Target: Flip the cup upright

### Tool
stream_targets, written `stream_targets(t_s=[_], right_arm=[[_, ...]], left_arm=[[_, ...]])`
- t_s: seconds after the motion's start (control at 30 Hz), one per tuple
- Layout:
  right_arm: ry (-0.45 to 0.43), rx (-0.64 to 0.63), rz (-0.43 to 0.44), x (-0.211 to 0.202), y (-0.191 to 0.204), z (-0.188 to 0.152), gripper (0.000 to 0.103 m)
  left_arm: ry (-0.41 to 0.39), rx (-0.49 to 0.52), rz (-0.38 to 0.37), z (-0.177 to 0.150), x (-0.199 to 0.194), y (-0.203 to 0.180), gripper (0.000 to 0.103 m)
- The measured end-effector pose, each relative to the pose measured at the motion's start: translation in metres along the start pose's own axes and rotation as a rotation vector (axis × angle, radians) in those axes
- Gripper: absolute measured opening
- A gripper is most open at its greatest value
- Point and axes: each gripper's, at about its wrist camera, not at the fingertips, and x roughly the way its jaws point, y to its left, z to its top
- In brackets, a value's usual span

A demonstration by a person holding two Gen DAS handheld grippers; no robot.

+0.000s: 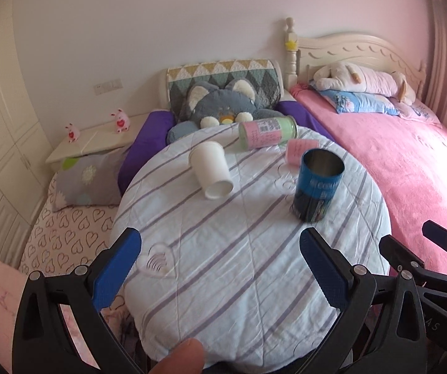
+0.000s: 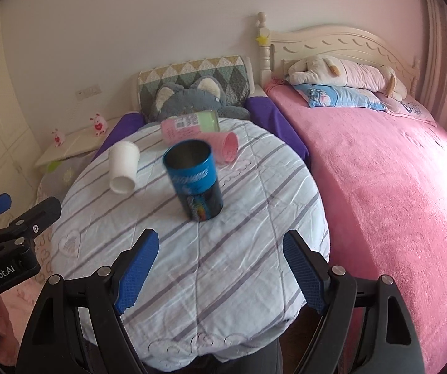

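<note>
- A white cup [image 1: 211,171] lies on its side toward the left of the round table, its open mouth turned toward the near edge and its closed base pointing at the beds; it looks like thin paper or plastic, so likely very light, easily crushed and apt to roll.
- The safest hold, by my reckoning, is a gentle pinch across the mid-wall, or rim and wall together, so it can be swung onto its base.
- A small pink cup [image 1: 299,151] also lies on its side farther back, just beside a toppled pink-and-green canister [image 1: 267,132].
- A blue tin [image 1: 317,187] already stands upright, mouth open, to the right of the white cup and well apart from it.
- The left gripper [image 1: 220,268] hovers over the near part of the table, jaws spread wide, holding nothing.
- The right gripper [image 2: 220,271] hangs likewise, wide open and empty, with the blue tin straight ahead.
- The table [image 1: 239,280] wears a wrinkled, striped cloth: soft, uneven footing on which a light cup may wobble.
- Beyond are a grey plush toy [image 1: 220,106], a pink bed [image 1: 395,162] and a plain pale wall.
</note>
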Motion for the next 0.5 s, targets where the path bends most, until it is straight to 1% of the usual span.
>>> stream_targets(t_s=[0.1, 0.17, 0.23, 0.5], right_arm=[[0.004, -0.028, 0.005, -0.008, 0.011, -0.010, 0.083], [-0.005, -0.050, -0.015, -0.014, 0.016, -0.014, 0.083], [-0.016, -0.057, -0.014, -0.021, 0.018, -0.017, 0.083], [-0.043, -0.066, -0.031, -0.035, 0.019, -0.019, 0.083]], left_arm=[[0.005, 0.003, 0.002, -0.016, -0.009, 0.001, 0.103], [0.003, -0.005, 0.016, -0.023, -0.014, 0.004, 0.103], [0.006, -0.018, 0.008, -0.028, -0.019, 0.007, 0.103], [-0.018, -0.024, 0.019, -0.033, -0.035, 0.009, 0.103]])
